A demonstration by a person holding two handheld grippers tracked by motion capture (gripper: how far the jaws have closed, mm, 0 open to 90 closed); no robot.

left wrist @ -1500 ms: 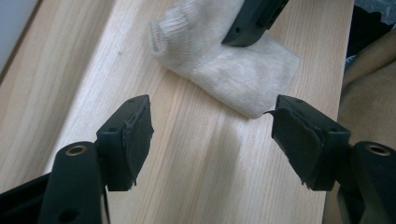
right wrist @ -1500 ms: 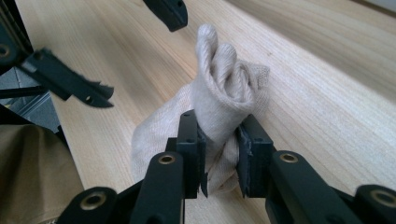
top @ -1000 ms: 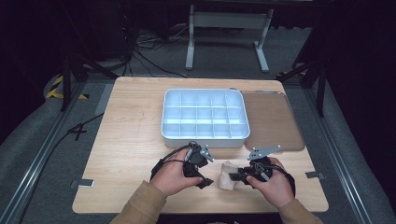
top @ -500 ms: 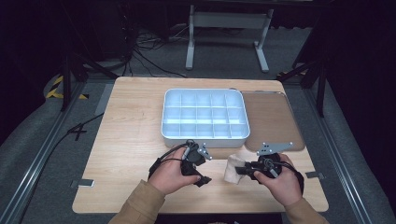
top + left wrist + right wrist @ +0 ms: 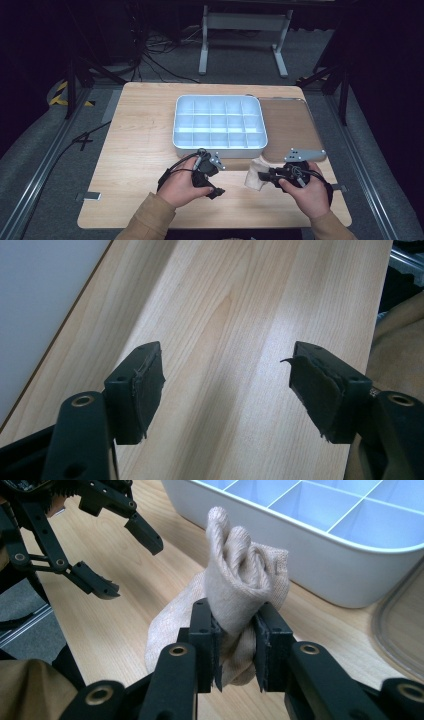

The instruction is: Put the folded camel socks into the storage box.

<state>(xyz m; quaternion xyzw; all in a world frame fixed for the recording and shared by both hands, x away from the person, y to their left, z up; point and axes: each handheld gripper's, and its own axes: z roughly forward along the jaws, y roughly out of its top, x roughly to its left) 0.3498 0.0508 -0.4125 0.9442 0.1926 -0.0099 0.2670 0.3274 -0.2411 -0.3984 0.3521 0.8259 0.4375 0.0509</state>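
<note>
In the high view, the beige cloth [image 5: 254, 176] is seen only as a small pale lump on the wooden table [image 5: 135, 150], just in front of the right gripper [image 5: 262, 176]; how it is held cannot be made out there, because the hand [image 5: 306, 187] and the gripper body cover much of it. The right gripper view gives what is missing: the rolled cloth [image 5: 240, 600] is pinched between the two black jaws, its folded top rises above them and its lower part hangs down toward the table, so this gripper [image 5: 234, 630] is closed on the cloth. The near wall of the white compartment tray [image 5: 310, 555] is shown close behind the cloth, cut off at the top edge, and the rim of a clear lid [image 5: 400, 630] is partly seen beside it. The left gripper [image 5: 212, 187] looks small and dark from above, and its jaws are hard to judge there; in the left gripper view they stand wide apart over bare wood with nothing between them [image 5: 227, 385]. A tan sleeve [image 5: 400, 340] is cut off at the right edge.
</note>
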